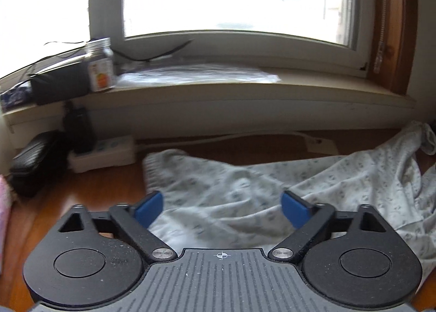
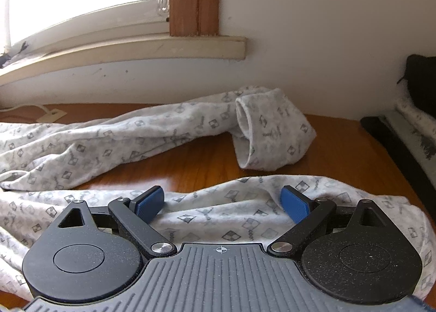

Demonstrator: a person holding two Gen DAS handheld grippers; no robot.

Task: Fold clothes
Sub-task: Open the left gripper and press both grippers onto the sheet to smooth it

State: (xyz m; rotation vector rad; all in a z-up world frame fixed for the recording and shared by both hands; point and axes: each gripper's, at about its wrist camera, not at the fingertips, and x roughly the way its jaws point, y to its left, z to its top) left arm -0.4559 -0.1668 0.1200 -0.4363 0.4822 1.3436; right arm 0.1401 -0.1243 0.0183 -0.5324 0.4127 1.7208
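A pale grey patterned garment (image 1: 245, 189) lies spread and wrinkled on the wooden table (image 1: 81, 183). In the left wrist view my left gripper (image 1: 222, 207) hovers over it, jaws wide apart, blue pads (image 1: 149, 207) touching nothing. In the right wrist view the same garment (image 2: 109, 134) stretches across the table (image 2: 204, 159), one sleeve (image 2: 269, 132) bent back with its cuff standing open. My right gripper (image 2: 223, 205) stands open above a fold of the cloth near the front edge, with nothing gripped.
A windowsill (image 1: 218, 88) carries a jar (image 1: 100, 66) and a dark box (image 1: 58, 85). Below sit a white power strip (image 1: 106, 152), a black case (image 1: 35, 162) and a cable. On the right lies dark gear (image 2: 422, 88) beside the table edge.
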